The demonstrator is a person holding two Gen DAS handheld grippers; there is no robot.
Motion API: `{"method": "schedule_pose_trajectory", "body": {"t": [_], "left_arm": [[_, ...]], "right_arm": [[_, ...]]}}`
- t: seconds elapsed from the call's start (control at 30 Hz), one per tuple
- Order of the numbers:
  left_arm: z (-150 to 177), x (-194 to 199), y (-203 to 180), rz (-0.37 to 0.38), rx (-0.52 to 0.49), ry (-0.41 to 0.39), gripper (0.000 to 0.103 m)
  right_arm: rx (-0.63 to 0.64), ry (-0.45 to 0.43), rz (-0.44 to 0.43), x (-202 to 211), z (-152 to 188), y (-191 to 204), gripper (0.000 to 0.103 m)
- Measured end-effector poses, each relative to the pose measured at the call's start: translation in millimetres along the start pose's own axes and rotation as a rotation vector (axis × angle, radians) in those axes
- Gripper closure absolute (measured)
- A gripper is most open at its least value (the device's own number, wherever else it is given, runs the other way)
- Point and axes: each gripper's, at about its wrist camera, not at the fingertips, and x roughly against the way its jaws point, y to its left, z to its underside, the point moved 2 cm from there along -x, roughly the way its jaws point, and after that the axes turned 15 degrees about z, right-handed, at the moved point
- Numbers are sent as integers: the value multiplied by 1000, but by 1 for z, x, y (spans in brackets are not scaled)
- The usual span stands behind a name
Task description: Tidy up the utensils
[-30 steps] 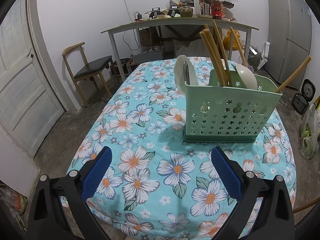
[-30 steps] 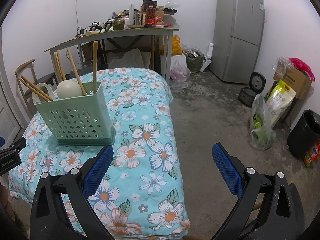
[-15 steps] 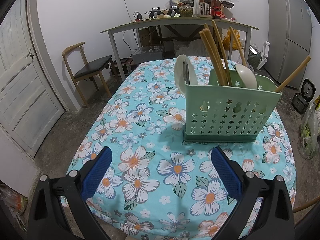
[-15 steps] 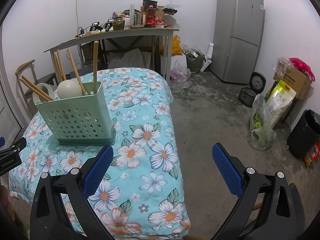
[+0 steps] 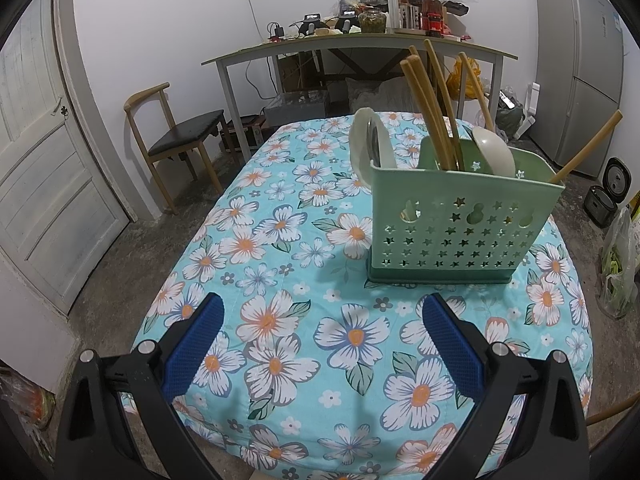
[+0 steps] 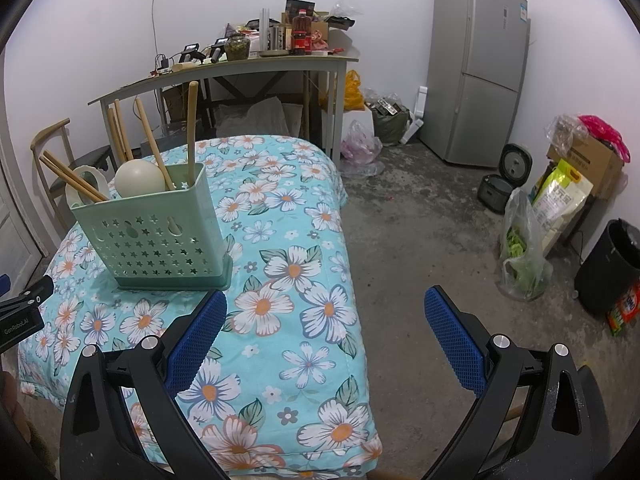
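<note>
The green basket (image 5: 460, 228) stands upright on the flowered cloth (image 5: 280, 320), with chopsticks (image 5: 430, 112) and a pale spoon (image 5: 494, 152) already poking out of it. Both the left gripper (image 5: 322, 344) and the right gripper (image 6: 324, 336) hover empty, jaws spread wide. No loose utensil shows on the cloth, so the job looks about done; best to lift both straight back without nudging the basket.

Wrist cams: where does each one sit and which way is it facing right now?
Left wrist: rides the left claw, open, looking across the floral tablecloth at the green utensil caddy.
Right wrist: rides the right claw, open, at the table's right edge, facing the floor and fridge; the left claw's tip shows at the left edge.
Shared: caddy, chopsticks, cluttered desk.
</note>
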Motion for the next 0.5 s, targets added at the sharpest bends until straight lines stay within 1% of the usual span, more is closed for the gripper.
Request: {"method": "schedule_pose_trajectory", "body": {"t": [0.5], "left_arm": [[1, -1, 1, 3, -1, 7, 6]], "right_arm": [[1, -1, -3, 1, 0, 2, 8]]}}
